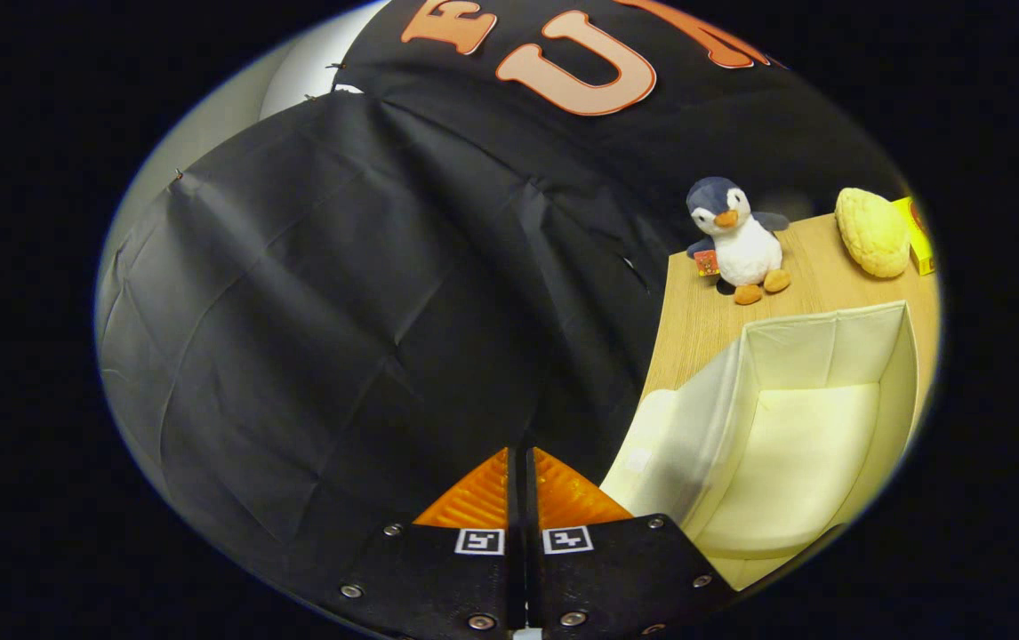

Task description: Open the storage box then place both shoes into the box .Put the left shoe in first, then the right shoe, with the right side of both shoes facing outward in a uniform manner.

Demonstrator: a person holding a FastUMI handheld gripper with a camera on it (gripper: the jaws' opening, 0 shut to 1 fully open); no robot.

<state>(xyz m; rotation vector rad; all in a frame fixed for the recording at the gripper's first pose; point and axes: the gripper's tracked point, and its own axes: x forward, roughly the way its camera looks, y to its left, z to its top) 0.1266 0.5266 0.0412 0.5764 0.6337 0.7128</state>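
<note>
My claw [520,480] is clenched on nothing. To its right the storage box [794,427] lies open, long axis running away toward a plush penguin [736,240] on the table [696,320].

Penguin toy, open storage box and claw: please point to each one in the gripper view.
Penguin toy [741,240], gripper view, on its white belly.
Storage box [816,449], gripper view, on its bare inside floor.
Claw [520,480], gripper view, midway between its closed fingertips.

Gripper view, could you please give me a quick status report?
Gripper shut, holding nothing, aimed at the booth wall. Storage box open and empty on the table, off to the side of the fingers. Plush penguin and yellow cushion beyond the box.
</note>
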